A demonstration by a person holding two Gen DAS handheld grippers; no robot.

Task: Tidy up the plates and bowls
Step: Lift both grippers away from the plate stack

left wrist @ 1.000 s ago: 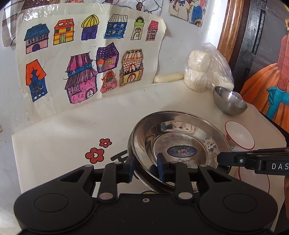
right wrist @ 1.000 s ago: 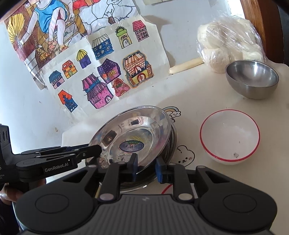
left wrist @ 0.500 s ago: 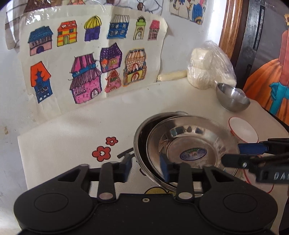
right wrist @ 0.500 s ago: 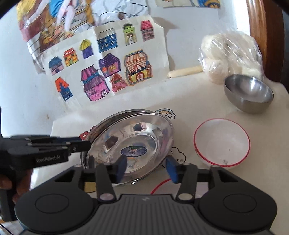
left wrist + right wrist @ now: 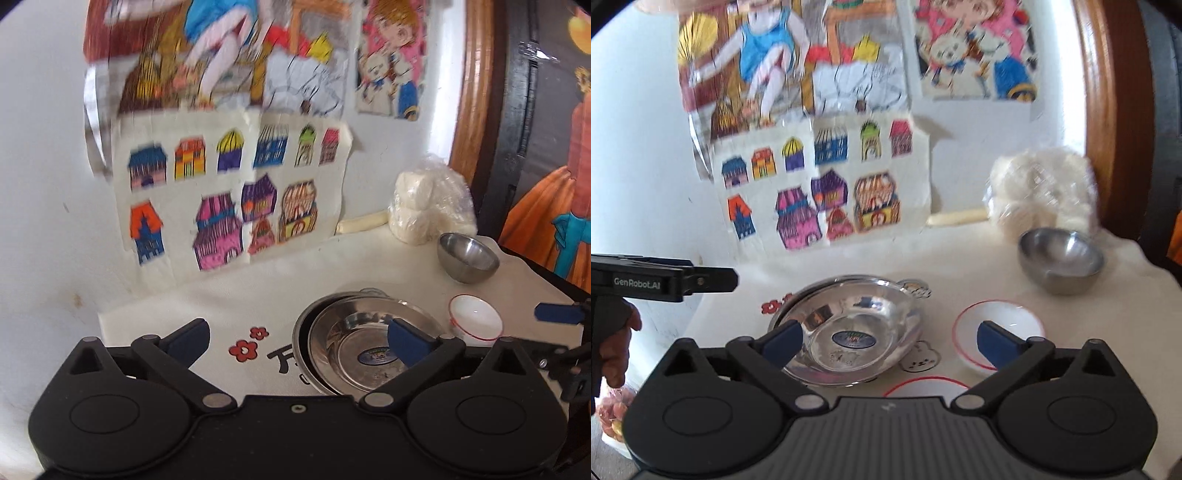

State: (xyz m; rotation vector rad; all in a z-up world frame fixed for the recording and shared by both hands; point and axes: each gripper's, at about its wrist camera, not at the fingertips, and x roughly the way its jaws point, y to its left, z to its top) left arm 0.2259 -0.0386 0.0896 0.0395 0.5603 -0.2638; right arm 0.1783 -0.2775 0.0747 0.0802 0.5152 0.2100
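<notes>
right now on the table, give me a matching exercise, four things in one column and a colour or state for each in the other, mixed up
Things:
1. top steel plate
2. small steel bowl
3. white bowl
4. left gripper

States:
a. red line around the rim
b. stands by the plastic bag
c. jaws wide apart, nothing between them
d. blue sticker in the middle, sits in another plate

Pairs: 1-d, 2-b, 3-a, 4-c
</notes>
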